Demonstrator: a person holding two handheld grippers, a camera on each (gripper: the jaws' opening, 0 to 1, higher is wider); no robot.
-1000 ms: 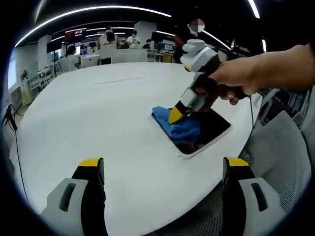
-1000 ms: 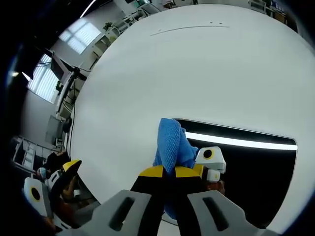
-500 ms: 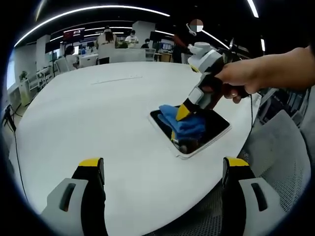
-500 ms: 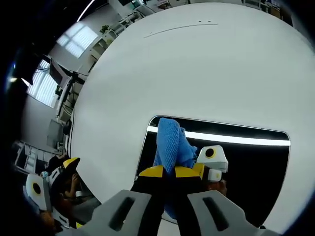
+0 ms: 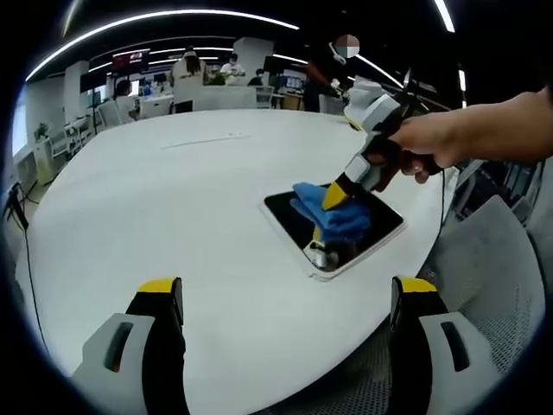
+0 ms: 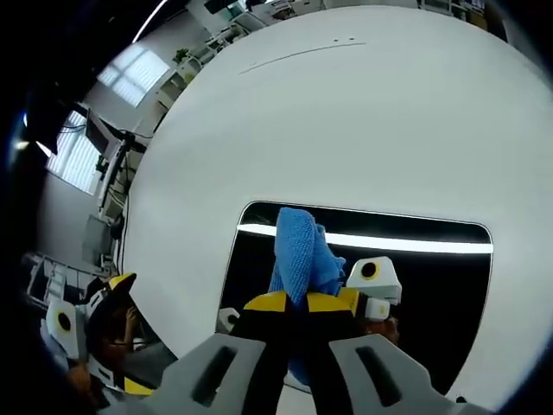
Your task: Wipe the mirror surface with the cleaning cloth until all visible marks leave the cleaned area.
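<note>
Right gripper [image 6: 289, 303], jaws pinched on the blue cloth [image 6: 300, 252], pressed it onto the mirror [image 6: 432, 285] lying flat near the white table's [image 5: 173, 216] edge, while the left gripper [image 5: 289, 298] hovered apart, jaws spread, holding nothing.

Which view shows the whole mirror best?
The left gripper view: the mirror shows complete, its white rim all around, the blue cloth on it. In the right gripper view, the right tongs and cloth cover part of it.
</note>
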